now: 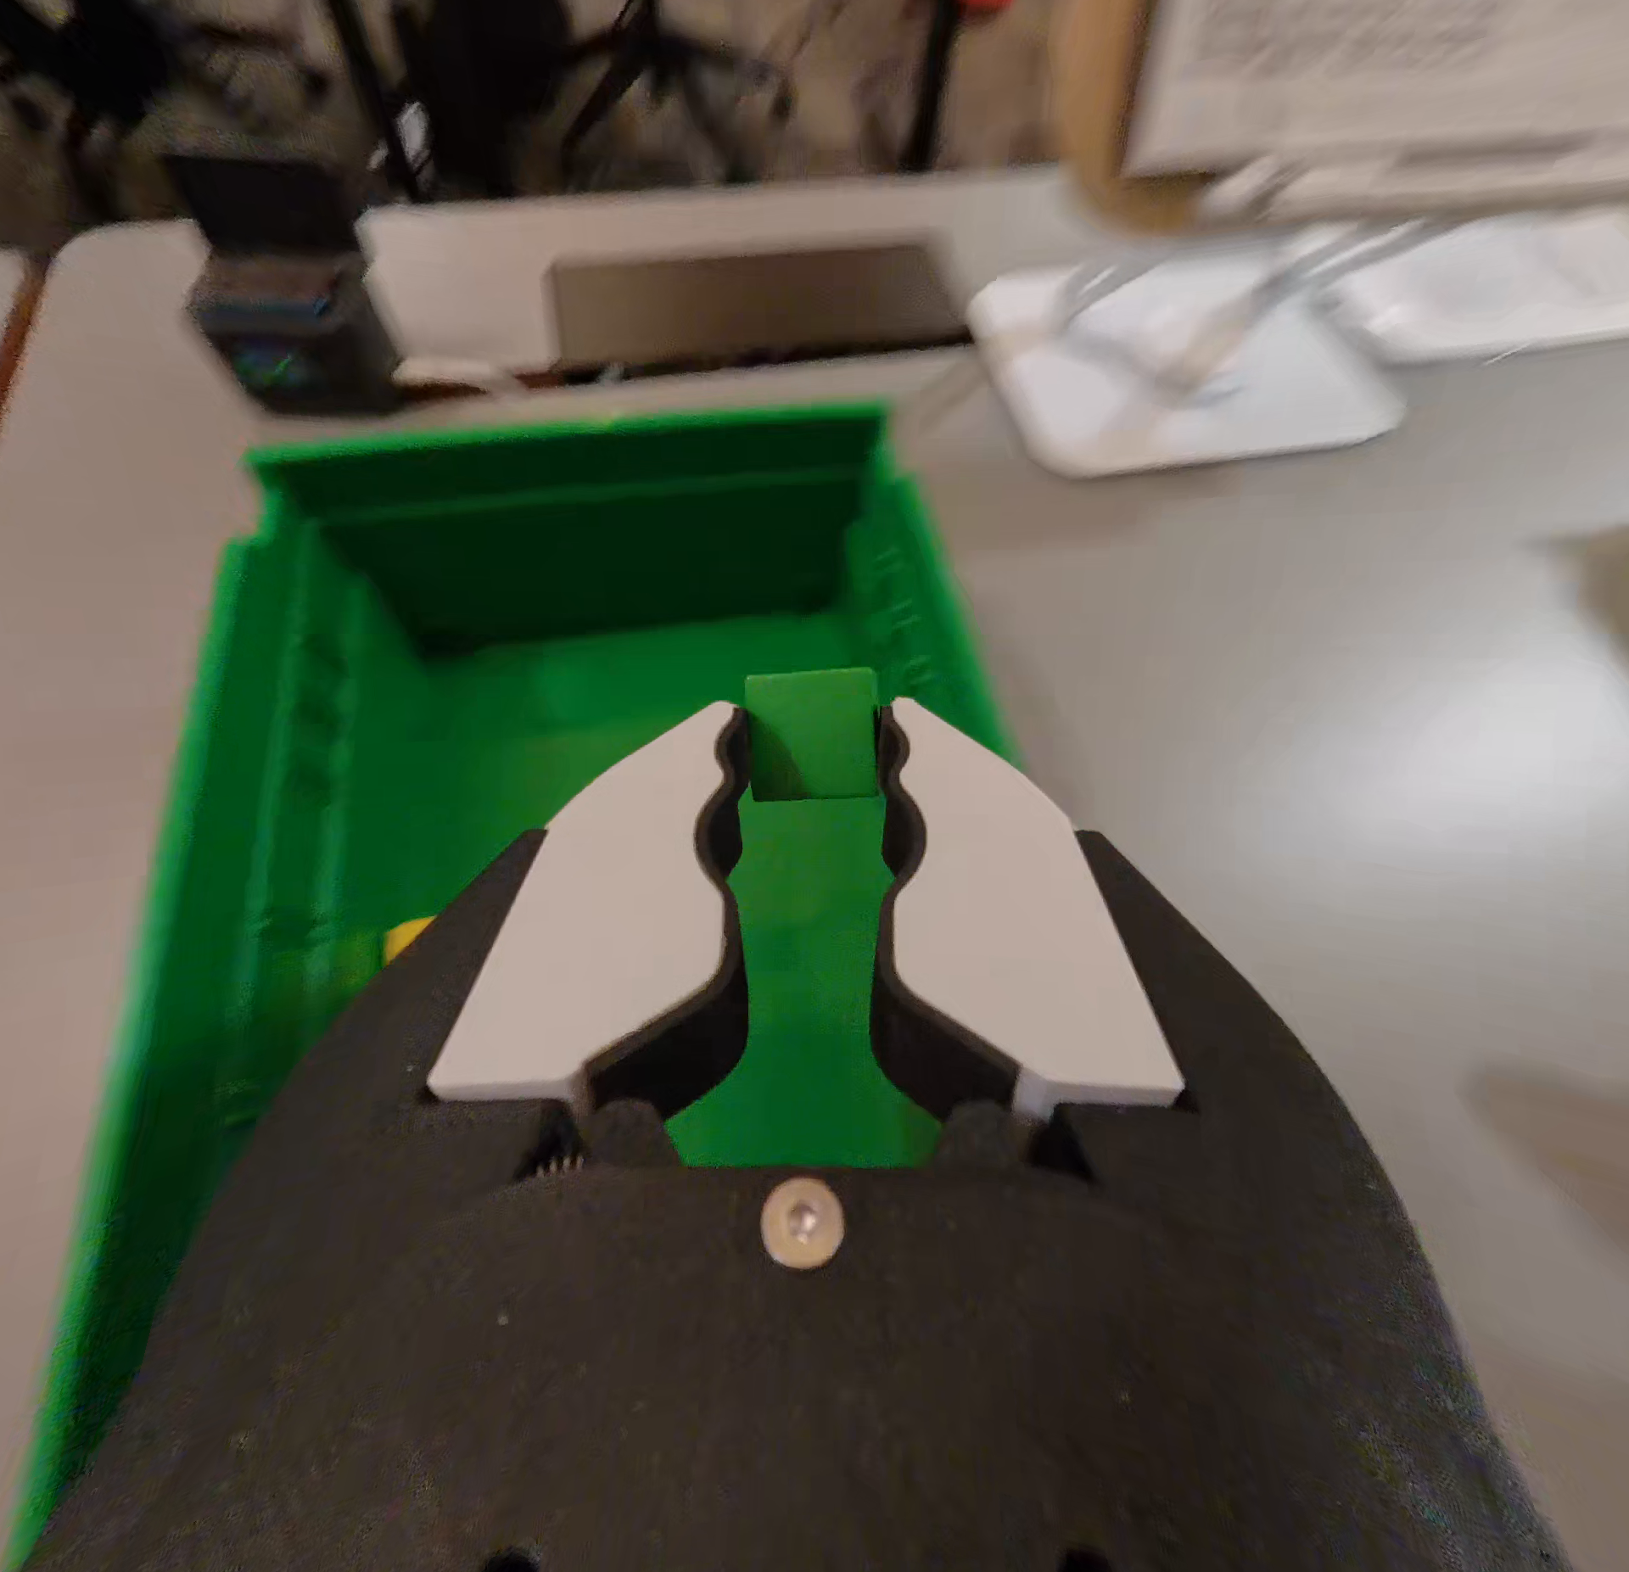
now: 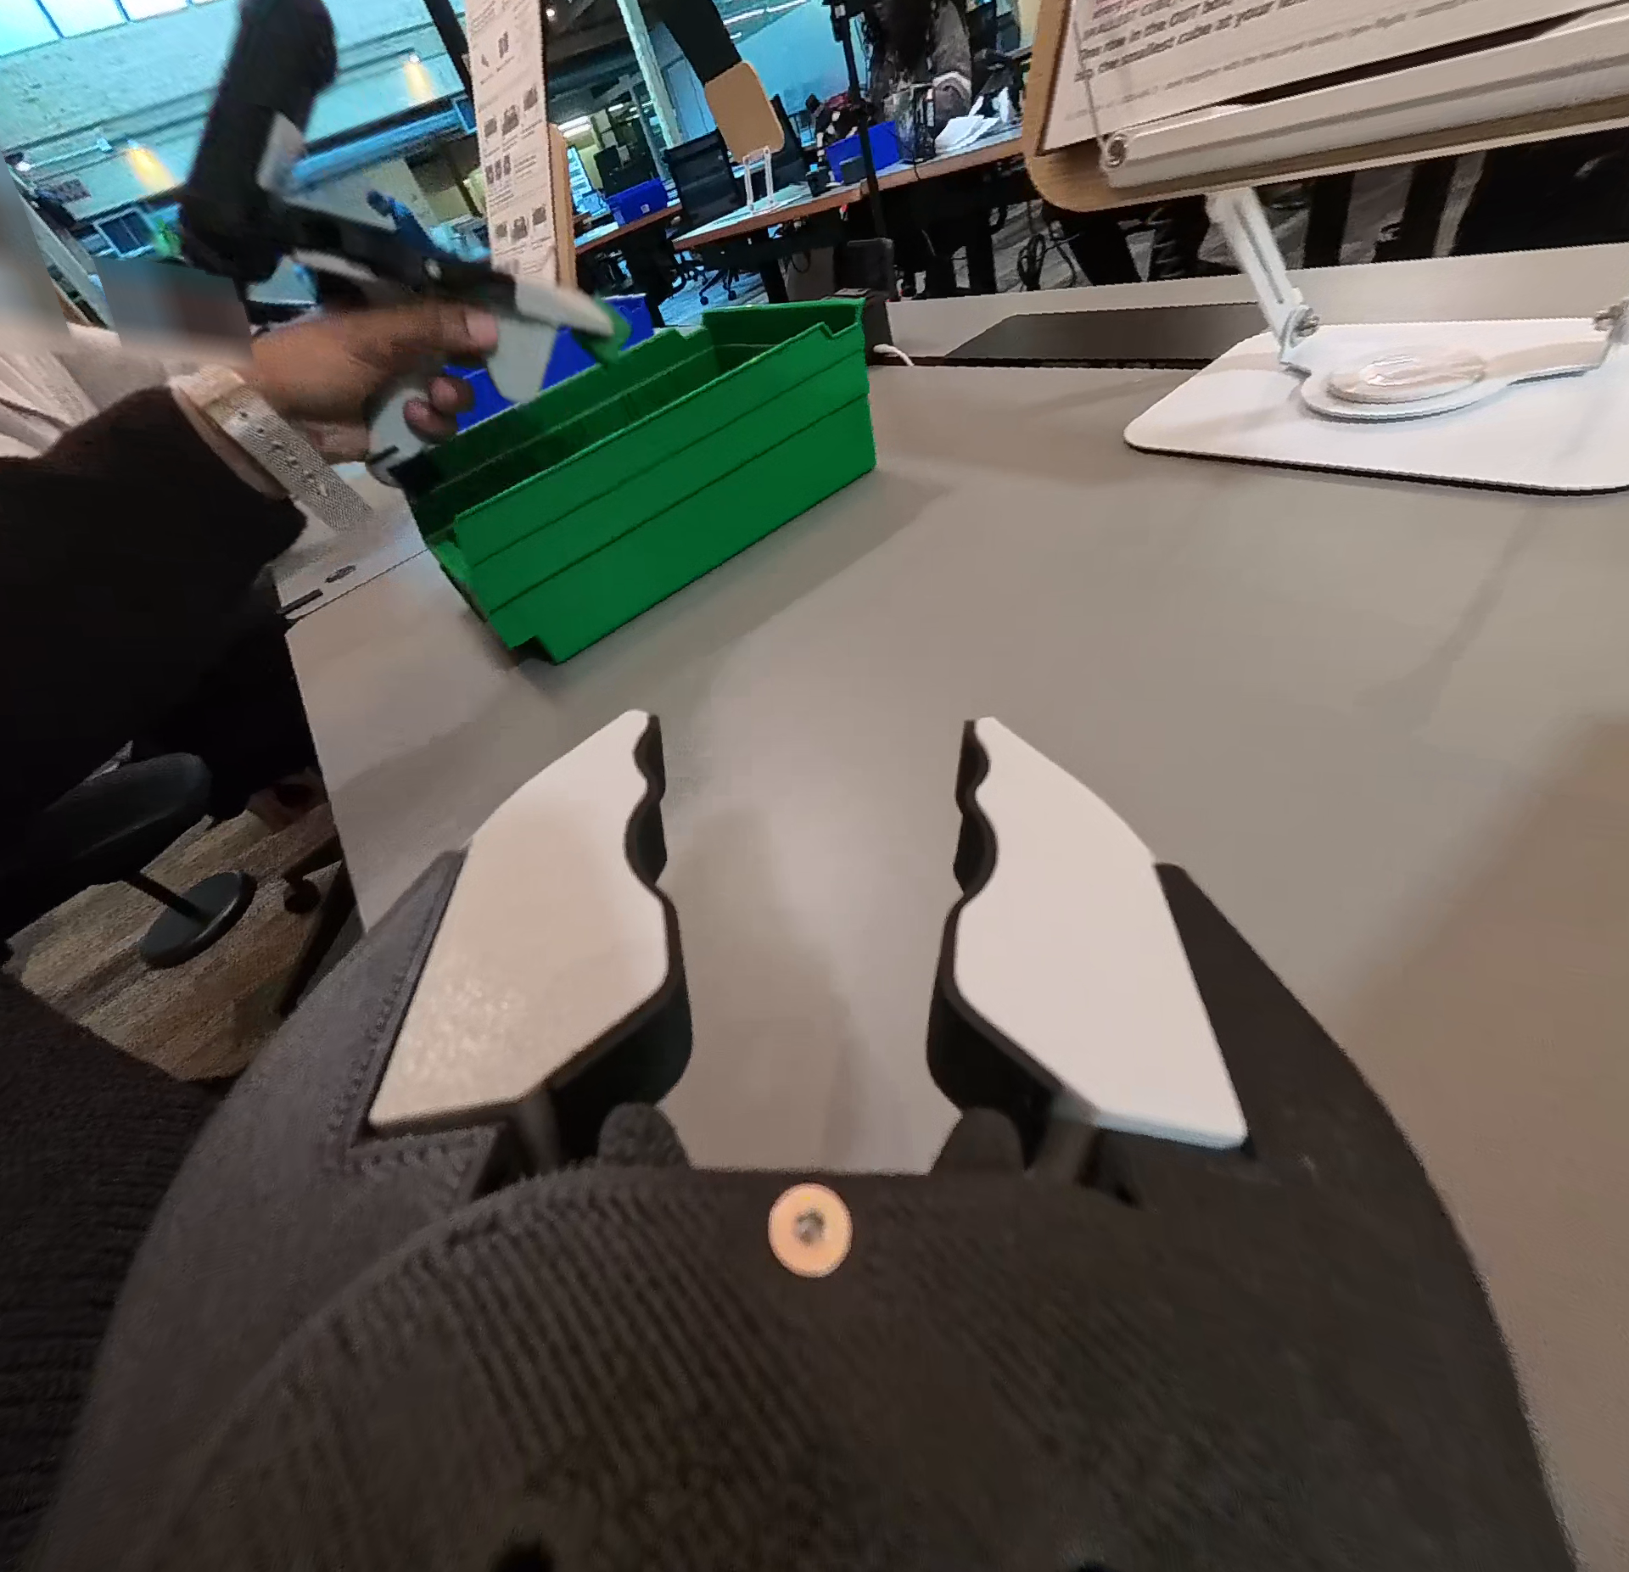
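My left gripper (image 1: 811, 719) is shut on a small green cube (image 1: 811, 732) and holds it above the inside of a green bin (image 1: 291, 736). A yellow piece (image 1: 407, 937) shows in the bin by the left finger, mostly hidden. In the right wrist view the left gripper (image 2: 608, 331), held in a hand, hangs over the same green bin (image 2: 670, 516) with the green cube (image 2: 614, 337) at its tips. My right gripper (image 2: 809, 728) is open and empty, low over the bare grey table (image 2: 1146, 692), apart from the bin.
A white stand base (image 2: 1375, 437) with a metal arm carries a board with a printed sheet (image 2: 1322, 49) at the right back. A black device (image 1: 291, 313) stands behind the bin. A person's dark sleeve (image 2: 132, 578) and a chair base (image 2: 194, 921) are at the left.
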Demonstrator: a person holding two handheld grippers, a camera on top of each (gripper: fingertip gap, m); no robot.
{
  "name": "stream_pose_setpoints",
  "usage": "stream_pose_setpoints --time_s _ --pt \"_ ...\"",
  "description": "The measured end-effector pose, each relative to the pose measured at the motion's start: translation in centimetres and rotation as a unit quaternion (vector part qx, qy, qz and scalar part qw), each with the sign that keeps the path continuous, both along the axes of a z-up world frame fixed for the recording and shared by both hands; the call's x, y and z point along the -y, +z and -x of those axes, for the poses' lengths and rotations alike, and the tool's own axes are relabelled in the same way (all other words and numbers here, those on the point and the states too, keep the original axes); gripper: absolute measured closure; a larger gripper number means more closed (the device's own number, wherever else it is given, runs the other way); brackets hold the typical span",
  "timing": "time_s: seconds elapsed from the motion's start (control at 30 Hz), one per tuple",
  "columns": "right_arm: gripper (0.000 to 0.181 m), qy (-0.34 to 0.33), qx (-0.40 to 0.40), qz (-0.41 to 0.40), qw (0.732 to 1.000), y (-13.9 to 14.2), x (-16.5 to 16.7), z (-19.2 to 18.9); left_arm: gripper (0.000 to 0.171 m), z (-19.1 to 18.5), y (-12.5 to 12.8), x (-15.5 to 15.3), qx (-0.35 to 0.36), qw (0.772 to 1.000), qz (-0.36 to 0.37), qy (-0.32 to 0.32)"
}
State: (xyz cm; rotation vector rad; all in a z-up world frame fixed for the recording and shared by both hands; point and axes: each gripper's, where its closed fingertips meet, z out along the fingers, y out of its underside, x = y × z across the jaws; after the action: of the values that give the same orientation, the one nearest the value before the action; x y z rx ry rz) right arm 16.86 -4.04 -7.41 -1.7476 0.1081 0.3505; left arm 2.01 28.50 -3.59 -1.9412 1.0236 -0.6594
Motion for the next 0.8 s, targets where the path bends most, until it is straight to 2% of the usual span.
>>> stream_pose_setpoints --time_s 0.07,0.13,0.2,0.27,0.33,0.47,0.53,0.67,0.8 --pt "0.117 0.010 -0.004 -0.003 1.000 0.3 0.0 0.6 0.144 -2.1 2.9 4.1 0.080 0.995 0.017 -0.061" --pt "0.118 0.021 -0.006 -0.010 1.000 0.7 0.0 1.3 0.144 -4.1 5.3 8.7 0.162 0.977 0.053 -0.124" --pt "0.118 0.030 -0.003 -0.020 0.999 1.3 0.2 2.0 0.144 -5.7 7.1 13.7 0.243 0.943 0.115 -0.198" --pt "0.118 0.041 -0.006 -0.037 0.998 2.2 0.4 2.7 0.144 -6.8 8.0 18.4 0.309 0.895 0.188 -0.262" --pt "0.119 0.056 -0.031 -0.062 0.996 3.3 0.9 3.4 0.144 -7.7 7.4 22.3 0.341 0.852 0.255 -0.304" --pt "0.118 0.097 -0.136 -0.121 0.979 5.8 2.0 4.4 0.144 -9.4 3.8 28.2 0.328 0.808 0.344 -0.348" --pt "0.119 0.106 -0.171 -0.126 0.971 6.0 2.2 4.4 0.144 -9.7 2.9 30.2 0.327 0.800 0.343 -0.369" --pt "0.121 0.108 -0.181 -0.112 0.971 5.5 2.0 4.7 0.144 -8.8 1.2 33.0 0.312 0.803 0.291 -0.416" --pt "0.122 0.121 -0.183 -0.103 0.970 5.1 1.8 5.9 0.144 -8.2 1.7 33.9 0.329 0.791 0.279 -0.433"
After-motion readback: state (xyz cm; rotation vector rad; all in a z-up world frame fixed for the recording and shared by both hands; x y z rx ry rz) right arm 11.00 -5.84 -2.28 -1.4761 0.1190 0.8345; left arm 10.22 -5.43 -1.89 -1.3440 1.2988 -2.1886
